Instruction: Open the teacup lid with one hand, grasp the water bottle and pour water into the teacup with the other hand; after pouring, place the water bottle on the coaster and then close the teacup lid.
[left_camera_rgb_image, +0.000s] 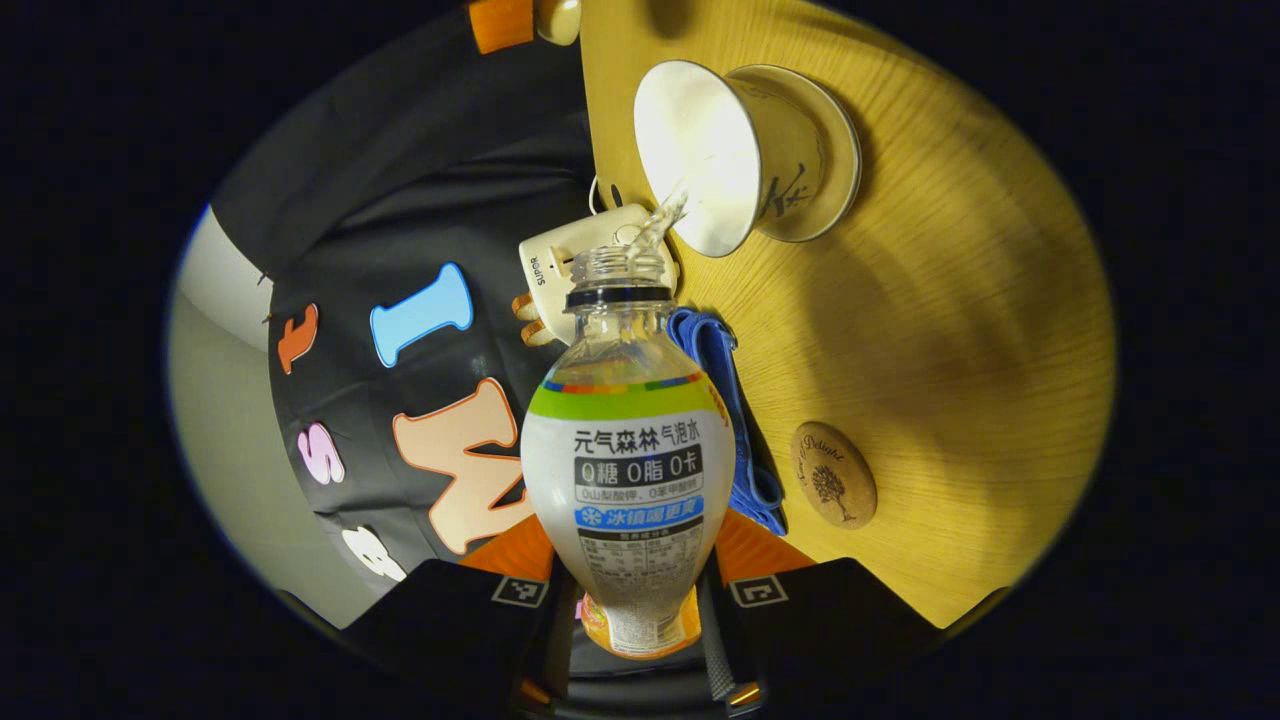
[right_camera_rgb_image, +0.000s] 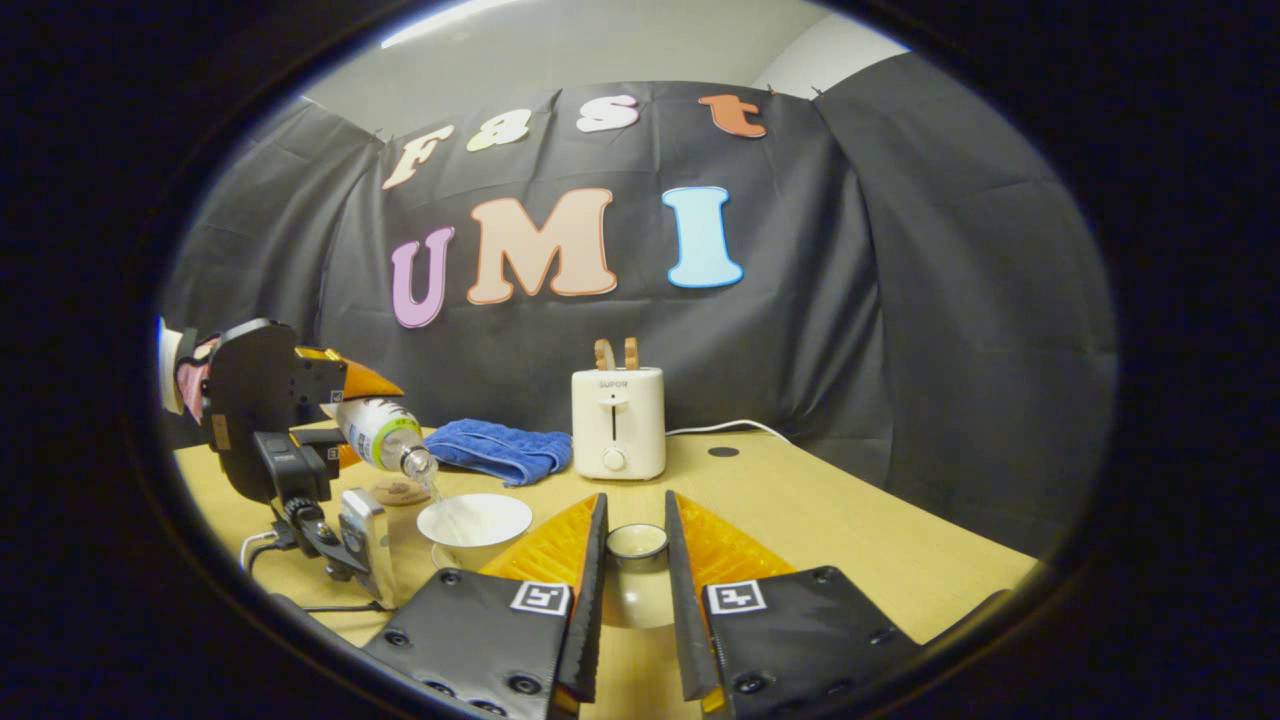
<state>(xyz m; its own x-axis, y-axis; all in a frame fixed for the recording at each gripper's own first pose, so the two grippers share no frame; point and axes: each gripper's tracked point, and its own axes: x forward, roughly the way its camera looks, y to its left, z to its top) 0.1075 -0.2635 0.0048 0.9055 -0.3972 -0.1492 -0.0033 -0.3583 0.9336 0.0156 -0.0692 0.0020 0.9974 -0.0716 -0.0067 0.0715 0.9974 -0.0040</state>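
Mid-pour right now. My left gripper (left_camera_rgb_image: 630, 600) has its fingers clamped on the bottle (left_camera_rgb_image: 628, 470), tipped over with the neck above the cup (left_camera_rgb_image: 745, 155), and a thin stream is running into it. In the right gripper view you can see that same cup (right_camera_rgb_image: 474, 522) sitting open on the worktop (right_camera_rgb_image: 850, 520). My right gripper (right_camera_rgb_image: 636, 600) is pinching the lid (right_camera_rgb_image: 636, 575), held off to the side. So lid off: done, grab bottle: done, pouring: going on. Left to do: park the bottle on the coaster (left_camera_rgb_image: 833, 475), which sits bare near the towel (left_camera_rgb_image: 725, 400), then put the lid back.
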